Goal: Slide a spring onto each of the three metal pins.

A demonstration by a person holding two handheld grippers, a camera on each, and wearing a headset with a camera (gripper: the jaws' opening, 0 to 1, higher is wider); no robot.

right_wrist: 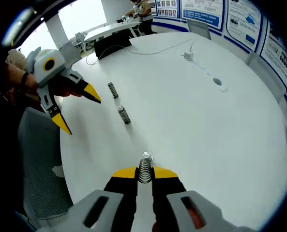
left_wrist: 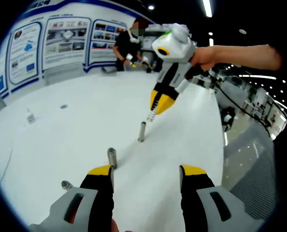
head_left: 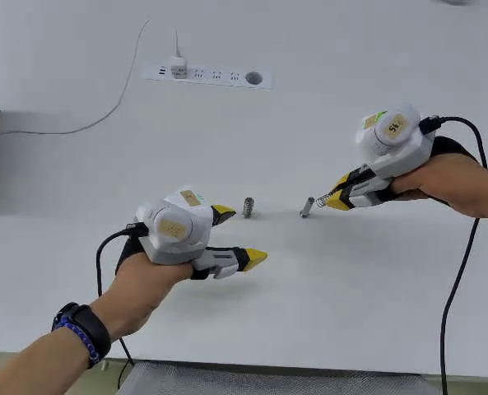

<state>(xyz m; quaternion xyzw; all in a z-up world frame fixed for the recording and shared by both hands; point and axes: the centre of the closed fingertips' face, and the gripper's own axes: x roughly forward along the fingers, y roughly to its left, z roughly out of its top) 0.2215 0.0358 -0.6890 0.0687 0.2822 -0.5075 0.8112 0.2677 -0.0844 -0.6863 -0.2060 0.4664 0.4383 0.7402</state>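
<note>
White table spreads across the head view. A white power strip lies near its far edge, and a thin cable curves over its left side.

The left hand-held gripper is held low over the near part of the table. Its yellow-tipped jaws are spread wide with nothing between them, and the left gripper view shows the same wide gap. The right hand-held gripper is farther away on the right, tilted down toward the table. Its yellow jaws are pinched together on a spring, which sticks out past the tips. In the right gripper view that spring sits clamped between the two jaws.

Three small metal pins stand upright on the table between the two grippers. The bare pin is right at the free end of the held spring. In the left gripper view the spring hangs just above the pin's top, and I cannot tell whether they touch. A sprung pin, with its coil around it, stands near the left gripper's upper jaw. A second sprung pin stands beyond it in the right gripper view, close to the left hand-held gripper's tip.
</note>
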